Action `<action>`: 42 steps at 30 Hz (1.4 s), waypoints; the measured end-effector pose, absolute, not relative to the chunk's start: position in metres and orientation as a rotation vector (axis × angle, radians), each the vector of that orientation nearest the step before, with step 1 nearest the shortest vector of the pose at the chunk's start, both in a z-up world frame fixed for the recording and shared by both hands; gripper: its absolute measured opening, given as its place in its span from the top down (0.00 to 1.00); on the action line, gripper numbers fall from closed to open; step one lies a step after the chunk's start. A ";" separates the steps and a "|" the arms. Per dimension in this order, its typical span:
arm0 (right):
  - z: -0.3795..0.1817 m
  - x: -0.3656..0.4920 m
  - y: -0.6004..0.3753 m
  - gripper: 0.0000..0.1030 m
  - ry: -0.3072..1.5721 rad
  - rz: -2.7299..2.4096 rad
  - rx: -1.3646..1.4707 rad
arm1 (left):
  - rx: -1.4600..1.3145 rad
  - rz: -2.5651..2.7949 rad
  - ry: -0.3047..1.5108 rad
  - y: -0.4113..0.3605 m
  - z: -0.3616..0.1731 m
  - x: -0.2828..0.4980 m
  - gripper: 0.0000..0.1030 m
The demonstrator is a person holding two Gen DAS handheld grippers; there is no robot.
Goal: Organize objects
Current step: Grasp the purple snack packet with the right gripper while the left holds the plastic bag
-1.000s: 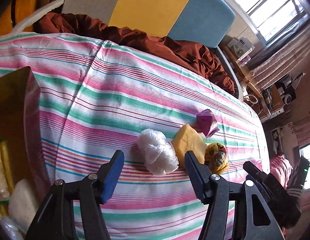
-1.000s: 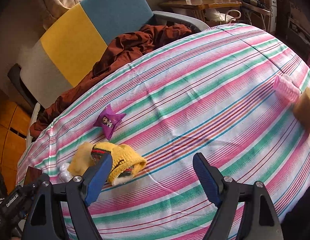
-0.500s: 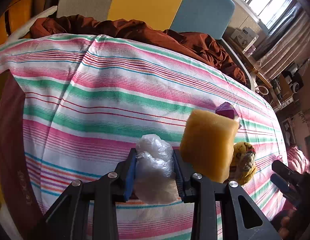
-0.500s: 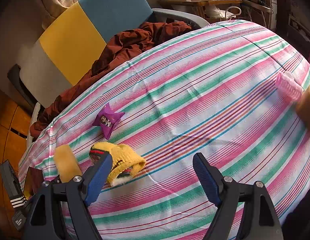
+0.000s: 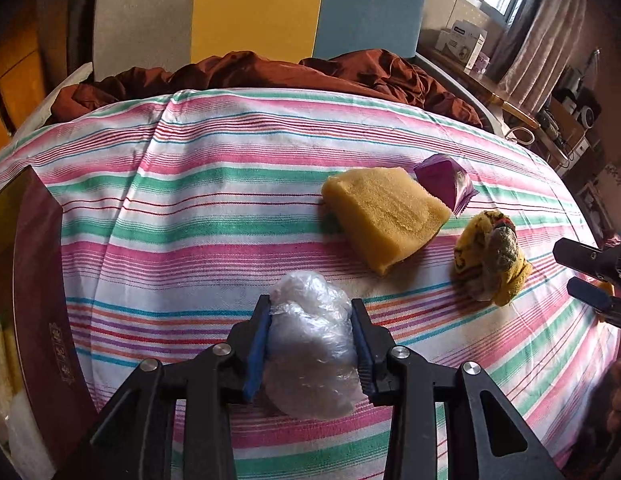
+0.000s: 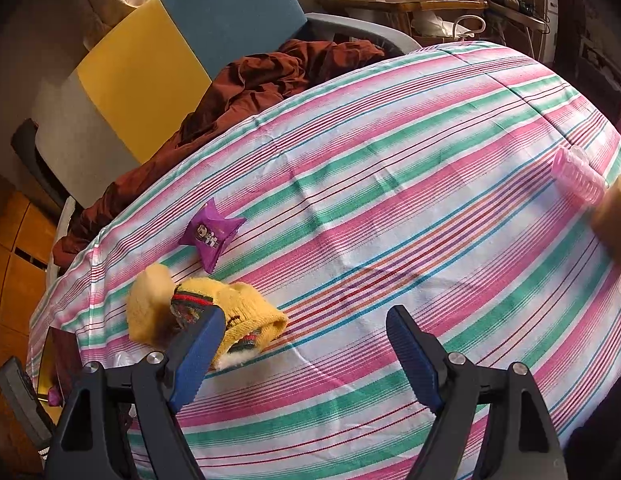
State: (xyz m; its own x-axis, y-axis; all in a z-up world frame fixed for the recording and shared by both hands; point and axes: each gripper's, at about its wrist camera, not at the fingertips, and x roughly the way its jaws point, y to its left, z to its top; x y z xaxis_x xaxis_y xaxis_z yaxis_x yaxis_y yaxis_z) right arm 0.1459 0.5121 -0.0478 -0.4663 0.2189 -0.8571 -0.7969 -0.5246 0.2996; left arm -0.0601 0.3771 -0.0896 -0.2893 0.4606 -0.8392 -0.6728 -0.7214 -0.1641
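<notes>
My left gripper (image 5: pixel 310 322) is shut on a crumpled clear plastic bag (image 5: pixel 310 344) and holds it above the striped cloth (image 5: pixel 198 216). Beyond it lie a yellow sponge (image 5: pixel 384 216), a purple snack packet (image 5: pixel 444 182) and a yellow knitted sock (image 5: pixel 492 258). My right gripper (image 6: pixel 304 336) is open and empty, low over the cloth (image 6: pixel 390 216). The sock (image 6: pixel 230 316) lies at its left finger, with the sponge (image 6: pixel 148 300) behind it and the purple packet (image 6: pixel 210 234) farther back. A dark red box (image 5: pixel 42 304) stands at the left.
A pink ribbed roller (image 6: pixel 576 180) and a tan object (image 6: pixel 614 220) lie at the cloth's right edge. A brown blanket (image 5: pixel 270 74) and a grey, yellow and blue chair back (image 5: pixel 254 12) stand behind the table. The right gripper shows at the left view's right edge (image 5: pixel 594 276).
My left gripper closed on the plastic bag and lifted it back toward me. The sponge was knocked up, then settled flat on the cloth. The right gripper stayed open and nearly still.
</notes>
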 end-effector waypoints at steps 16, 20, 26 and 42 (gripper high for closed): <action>-0.041 0.129 0.497 0.18 0.877 2.124 -1.093 | -1.094 2.104 0.353 0.377 -0.094 -0.045 0.62; -0.026 0.096 0.491 0.18 0.671 2.231 -1.173 | -1.090 2.105 0.345 0.376 -0.094 -0.046 0.62; -0.033 0.035 0.494 0.19 0.398 2.301 -1.344 | -1.085 2.101 0.320 0.374 -0.094 -0.047 0.62; -0.080 0.003 0.530 0.69 0.280 2.179 -1.534 | -1.083 2.091 0.279 0.371 -0.093 -0.047 0.62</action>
